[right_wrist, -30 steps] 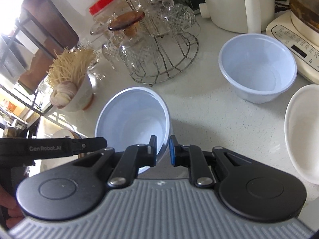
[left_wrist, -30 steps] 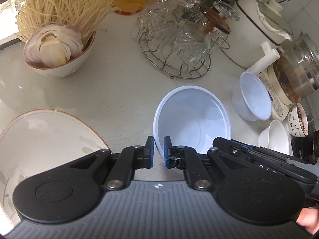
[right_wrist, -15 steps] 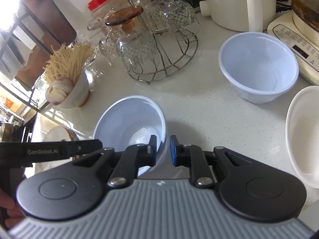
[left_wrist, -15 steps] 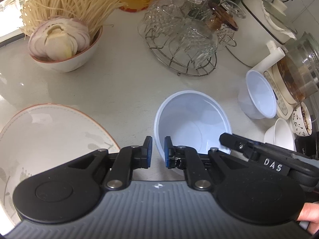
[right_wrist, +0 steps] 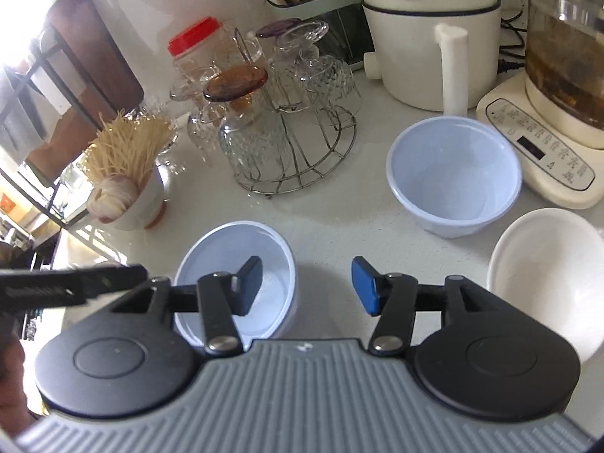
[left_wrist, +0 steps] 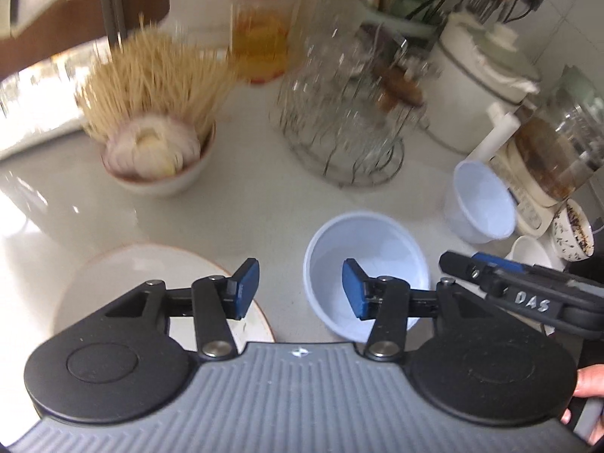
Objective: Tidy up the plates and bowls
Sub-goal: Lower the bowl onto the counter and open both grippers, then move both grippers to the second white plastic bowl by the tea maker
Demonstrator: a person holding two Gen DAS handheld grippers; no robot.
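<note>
Kitchen counter (right_wrist: 339, 226) of pale speckled stone, seen from two handheld grippers. Left gripper (left_wrist: 300, 288) has its blue-padded jaws spread wide and holds nothing; right gripper (right_wrist: 306, 286) is likewise wide apart and empty. A light blue plastic bowl (left_wrist: 362, 249) stands upright on the counter just in front of both grippers, free of their pads; in the right wrist view it sits at lower left (right_wrist: 238, 249). A second light blue bowl (right_wrist: 453, 173) stands apart from it, beside a cream kettle base (right_wrist: 540, 154). A white ceramic bowl (right_wrist: 543, 279) sits near the right edge. A white plate with a brown rim (left_wrist: 143, 279) lies under the left gripper's left finger. Farther back are a wire rack of upturned glasses (right_wrist: 279, 124), a noodle-filled white bowl (left_wrist: 158, 139), and a red-lidded jar (left_wrist: 264, 22).
</note>
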